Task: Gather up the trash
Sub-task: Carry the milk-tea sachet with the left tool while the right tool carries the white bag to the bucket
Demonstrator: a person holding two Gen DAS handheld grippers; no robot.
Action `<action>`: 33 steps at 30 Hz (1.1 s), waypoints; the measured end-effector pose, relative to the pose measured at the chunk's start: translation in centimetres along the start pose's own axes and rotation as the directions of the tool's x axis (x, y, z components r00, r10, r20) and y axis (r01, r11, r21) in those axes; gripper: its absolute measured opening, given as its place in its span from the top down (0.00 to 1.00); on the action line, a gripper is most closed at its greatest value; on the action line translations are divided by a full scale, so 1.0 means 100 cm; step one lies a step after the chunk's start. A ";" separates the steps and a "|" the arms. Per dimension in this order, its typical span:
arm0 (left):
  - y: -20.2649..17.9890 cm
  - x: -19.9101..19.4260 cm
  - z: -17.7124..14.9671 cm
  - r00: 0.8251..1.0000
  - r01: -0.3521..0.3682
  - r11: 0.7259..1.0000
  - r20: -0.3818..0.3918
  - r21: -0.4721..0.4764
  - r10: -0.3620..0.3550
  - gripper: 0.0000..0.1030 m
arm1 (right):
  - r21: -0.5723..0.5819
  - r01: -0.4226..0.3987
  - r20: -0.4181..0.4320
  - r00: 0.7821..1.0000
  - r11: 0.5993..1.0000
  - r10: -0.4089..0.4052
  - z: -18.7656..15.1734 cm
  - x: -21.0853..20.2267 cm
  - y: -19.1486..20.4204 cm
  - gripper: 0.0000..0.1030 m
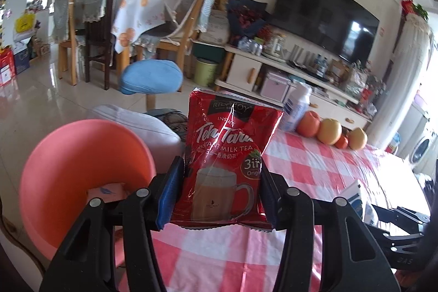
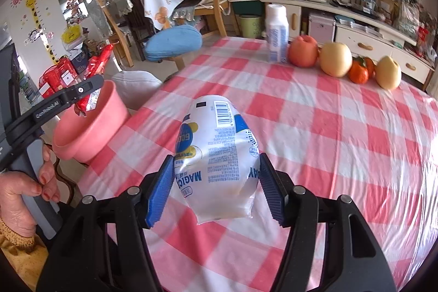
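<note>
I am looking across the table (image 2: 314,106), its pink-and-white checked cloth filling my right view from 6 o'clock up to 1 o'clock. The pink bin (image 2: 90,122) is sitting off the table's edge at 9 o'clock in that view, and at 8 o'clock in my left view, mouth tilted toward me.

My left gripper (image 1: 221,190) is angling downward with its blue pads pressing both sides of a red milk tea packet (image 1: 227,155), held upright at the centre of the left view just beside the bin. In the right view I am seeing that same packet hanging at the bin's rim, at 9 o'clock, with a hand (image 2: 24,182) gripping the left handle at 8 o'clock.

My right gripper (image 2: 216,190) is pointing steeply down over the cloth, its jaws partly open and closing on the sides of a white plastic pouch (image 2: 219,155) with a barcode, lifted clear of the table at centre.

At 1 o'clock in the right view a white bottle (image 2: 277,32) is standing just beside a row of fruit (image 2: 335,59) along the far edge, well apart from both grippers.
</note>
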State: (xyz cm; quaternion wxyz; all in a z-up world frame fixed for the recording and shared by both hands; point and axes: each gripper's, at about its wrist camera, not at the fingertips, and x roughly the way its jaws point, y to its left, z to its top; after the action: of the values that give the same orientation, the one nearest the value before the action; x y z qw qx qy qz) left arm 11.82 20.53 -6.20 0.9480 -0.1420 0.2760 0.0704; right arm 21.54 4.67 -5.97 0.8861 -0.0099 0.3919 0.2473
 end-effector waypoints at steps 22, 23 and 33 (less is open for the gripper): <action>0.113 -0.022 0.018 0.984 -0.158 0.963 0.052 -0.219 0.173 0.48 | -0.216 -0.118 0.008 0.992 0.969 0.123 0.072 0.033 0.140 0.40; 0.118 -0.022 0.018 0.983 -0.160 0.959 0.050 -0.232 0.176 0.48 | -0.224 -0.123 0.008 0.992 0.967 0.128 0.075 0.035 0.146 0.40; 0.158 -0.015 0.015 0.978 -0.195 0.922 0.005 -0.335 0.208 0.48 | -0.287 -0.193 -0.022 0.981 0.938 0.195 0.098 0.066 0.203 0.40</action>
State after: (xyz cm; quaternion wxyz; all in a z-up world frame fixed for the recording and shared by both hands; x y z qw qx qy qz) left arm 7.94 35.95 -7.83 0.9035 -0.2693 0.2543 0.2158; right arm 23.05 27.39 -0.21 0.8479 -0.0990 0.3479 0.3876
